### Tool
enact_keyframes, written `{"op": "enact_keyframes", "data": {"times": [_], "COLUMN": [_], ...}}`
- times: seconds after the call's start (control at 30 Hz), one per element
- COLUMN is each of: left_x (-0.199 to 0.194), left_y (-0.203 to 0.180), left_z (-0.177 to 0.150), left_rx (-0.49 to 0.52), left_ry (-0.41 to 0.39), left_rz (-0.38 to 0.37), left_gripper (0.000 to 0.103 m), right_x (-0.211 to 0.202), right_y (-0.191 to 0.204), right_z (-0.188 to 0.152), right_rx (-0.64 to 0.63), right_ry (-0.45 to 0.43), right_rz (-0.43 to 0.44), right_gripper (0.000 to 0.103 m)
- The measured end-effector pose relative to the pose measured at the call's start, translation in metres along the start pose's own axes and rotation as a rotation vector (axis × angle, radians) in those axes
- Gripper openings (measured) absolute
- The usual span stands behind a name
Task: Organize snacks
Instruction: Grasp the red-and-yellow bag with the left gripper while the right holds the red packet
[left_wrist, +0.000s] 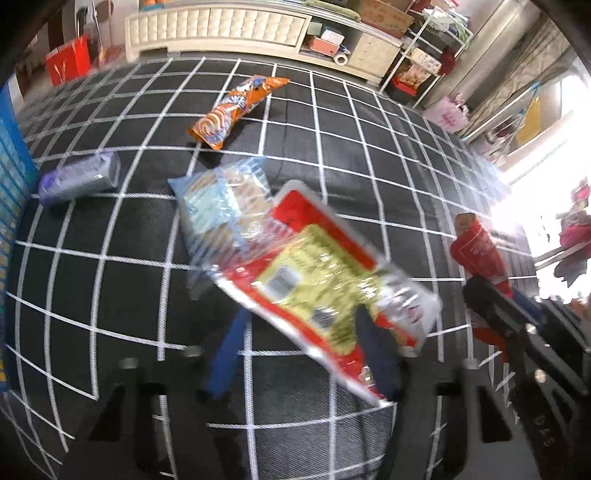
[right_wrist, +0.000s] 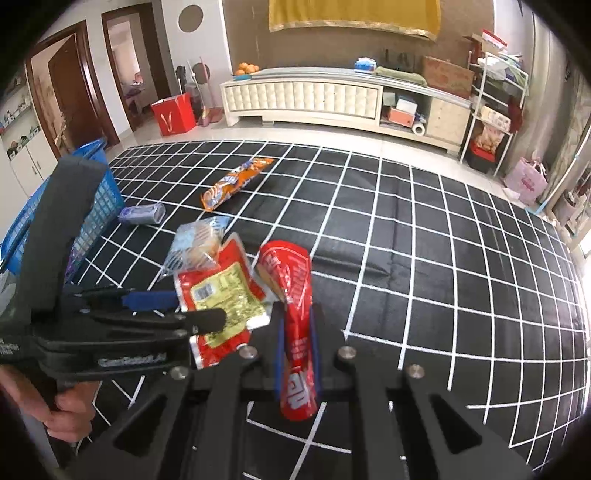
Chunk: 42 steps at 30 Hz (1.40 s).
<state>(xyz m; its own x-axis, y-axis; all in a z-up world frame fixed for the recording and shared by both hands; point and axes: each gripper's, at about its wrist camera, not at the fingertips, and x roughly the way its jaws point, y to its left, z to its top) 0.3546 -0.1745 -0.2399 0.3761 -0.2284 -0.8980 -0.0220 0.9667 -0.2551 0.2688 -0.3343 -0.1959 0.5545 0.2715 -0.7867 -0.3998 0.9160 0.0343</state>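
Observation:
My left gripper (left_wrist: 303, 347) has its blue fingers spread wide, with a red and yellow snack packet (left_wrist: 325, 280) lying across them above the checked mat; it also shows in the right wrist view (right_wrist: 221, 295). My right gripper (right_wrist: 297, 347) is shut on a red tube-shaped snack pack (right_wrist: 295, 306), seen at the right of the left wrist view (left_wrist: 480, 251). A clear blue cracker pack (left_wrist: 225, 206) lies just beyond the red and yellow packet. An orange snack bag (left_wrist: 236, 107) lies farther back. A purple pack (left_wrist: 79, 177) lies at the left, near the blue basket (right_wrist: 99, 199).
The black mat with white grid lines (right_wrist: 443, 258) covers the work surface. A white TV cabinet (right_wrist: 303, 96) stands behind it, a red bag (right_wrist: 173, 114) on the floor at its left, shelving (right_wrist: 495, 110) at the right.

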Motion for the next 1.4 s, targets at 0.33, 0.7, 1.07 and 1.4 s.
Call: {"op": "enact_keyframes", "data": {"times": [0.33,0.7,1.07,1.4], "left_x": [-0.001,-0.035,-0.033,0.005], "left_y": [0.010,0.021,0.004,-0.048], "left_z": [0.000,-0.012,-0.010,0.013], "left_rx": [-0.013,0.008,-0.027,0.038], "left_ry": [-0.013,-0.049,-0.022,0.061], "left_rz": [-0.041,-0.075,-0.055,0.195], "left_gripper": [0.000,0.000,0.080,0.084], "right_x": [-0.002,-0.015,-0.026,-0.019], "right_y": [0.000,0.006,-0.006,-0.035], "right_z": [-0.003,-0.008,-0.003,-0.009], "right_rx": [0.026,0.026,0.036,0.136], "right_ry": [0.016,-0.005,-0.032,0.024], "right_rz": [-0.009,-0.006,-0.062,-0.083], "right_gripper": [0.015,0.015,0.015,0.015]}}
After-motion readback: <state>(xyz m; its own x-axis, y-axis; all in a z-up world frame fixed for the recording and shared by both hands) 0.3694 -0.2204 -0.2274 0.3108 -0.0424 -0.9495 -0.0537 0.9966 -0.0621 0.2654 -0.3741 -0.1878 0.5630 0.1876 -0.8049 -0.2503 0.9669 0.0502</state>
